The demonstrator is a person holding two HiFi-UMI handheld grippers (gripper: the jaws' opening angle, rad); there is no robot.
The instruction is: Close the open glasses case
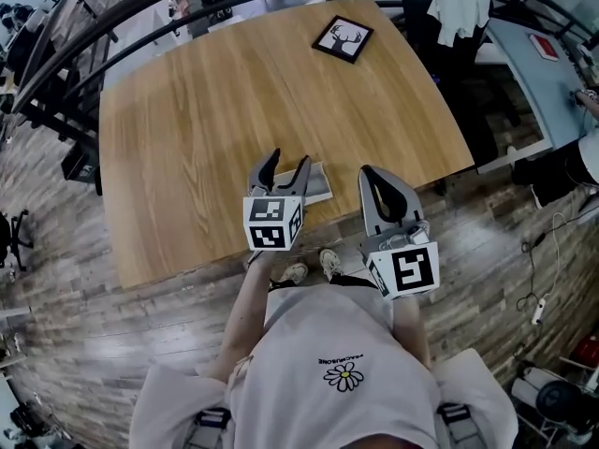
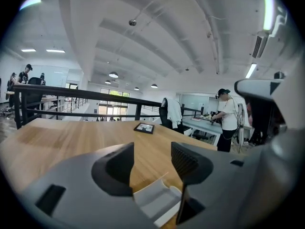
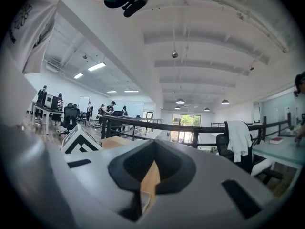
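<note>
Wood-grained and pale brown, the bench [image 1: 215, 110] carries the glasses case [image 1: 320, 185] right at its near edge, a little right of the middle. The case is light grey and lies open, its lid raised on the far side and its shallow tray facing up (the left gripper view shows the hollow plainly [image 2: 155, 197]). The left gripper [image 1: 288, 160] hangs over the case's left part, pointing away from the person and tipped slightly down. Its fingers [image 2: 183, 161] stand wide apart and grip nothing: the case shows low in the gap between them, with neither pad pressing on it. The right gripper [image 1: 367, 172] sits just right of the case at the bench's near edge, pointing level. Its own view [image 3: 151, 165] shows its fingers brought together and holding nothing, with only a thin slit between them where the bench's wood shows through. At the far right corner of the bench, well apart from the case, lies a black framed picture [image 1: 343, 37] of a deer's head.
</note>
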